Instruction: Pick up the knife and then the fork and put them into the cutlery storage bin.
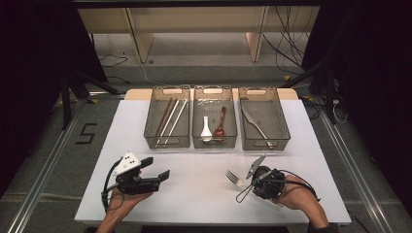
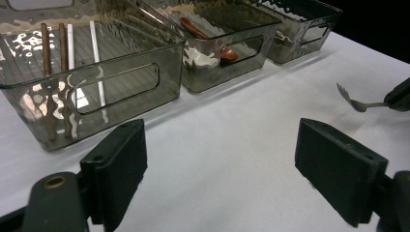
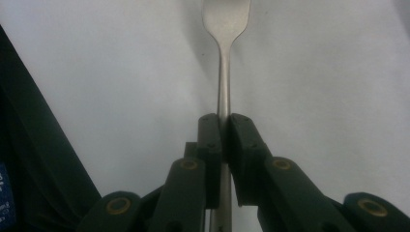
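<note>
Right gripper (image 3: 223,126): jaws clamped mid-handle on fork (image 3: 225,29), just in front of right-hand basket (image 1: 284,127); thin steel, light, stiff, slippery; likely to pivot. Left gripper (image 2: 220,166): jaws apart, empty

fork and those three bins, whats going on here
A person is sorting cutlery. The right hand-held gripper is shut on a metal fork, near the table's front edge. The left hand-held gripper is open, holding nothing. The right bin holds a knife; the fork is not yet in a bin.
</note>
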`<state>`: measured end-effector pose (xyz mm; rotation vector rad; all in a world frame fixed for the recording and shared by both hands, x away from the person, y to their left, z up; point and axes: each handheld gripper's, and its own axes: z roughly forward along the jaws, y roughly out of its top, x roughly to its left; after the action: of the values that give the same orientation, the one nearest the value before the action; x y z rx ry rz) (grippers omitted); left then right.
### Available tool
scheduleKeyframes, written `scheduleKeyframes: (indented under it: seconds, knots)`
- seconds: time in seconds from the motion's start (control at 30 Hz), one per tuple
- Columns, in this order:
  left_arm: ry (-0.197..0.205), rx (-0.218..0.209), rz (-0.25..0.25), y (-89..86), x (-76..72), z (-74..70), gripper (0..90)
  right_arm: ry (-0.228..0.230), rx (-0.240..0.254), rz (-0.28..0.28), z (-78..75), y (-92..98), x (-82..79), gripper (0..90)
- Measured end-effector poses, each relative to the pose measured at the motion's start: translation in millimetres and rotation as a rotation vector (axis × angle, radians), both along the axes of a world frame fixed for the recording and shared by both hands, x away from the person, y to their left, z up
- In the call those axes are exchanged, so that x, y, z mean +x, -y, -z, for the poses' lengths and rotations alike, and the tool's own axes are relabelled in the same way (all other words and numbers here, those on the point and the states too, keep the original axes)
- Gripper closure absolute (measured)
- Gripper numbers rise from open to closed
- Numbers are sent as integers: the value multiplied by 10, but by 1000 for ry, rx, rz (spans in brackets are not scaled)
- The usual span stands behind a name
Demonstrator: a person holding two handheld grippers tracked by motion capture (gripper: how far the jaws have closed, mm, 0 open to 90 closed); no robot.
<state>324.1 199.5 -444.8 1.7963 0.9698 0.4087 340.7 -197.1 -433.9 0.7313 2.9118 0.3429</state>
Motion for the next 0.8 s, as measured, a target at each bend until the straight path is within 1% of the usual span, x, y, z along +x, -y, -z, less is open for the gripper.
scheduleKeyframes:
  seconds: [0.07,0.1,0.23,0.5,0.8]
  knots:
    - [0,0,0,0,1,0,185,6,8,18,-21,20,10,842]
    - [-2,0,0,-2,1,0,185,15,12,19,-27,33,20,842]
    - [1,-2,-1,-2,1,1,185,24,33,52,-58,63,39,841]
    - [0,-1,-1,-3,1,1,185,52,68,80,-118,110,81,841]
    - [1,-1,-1,-4,1,1,185,79,89,102,-174,146,138,841]
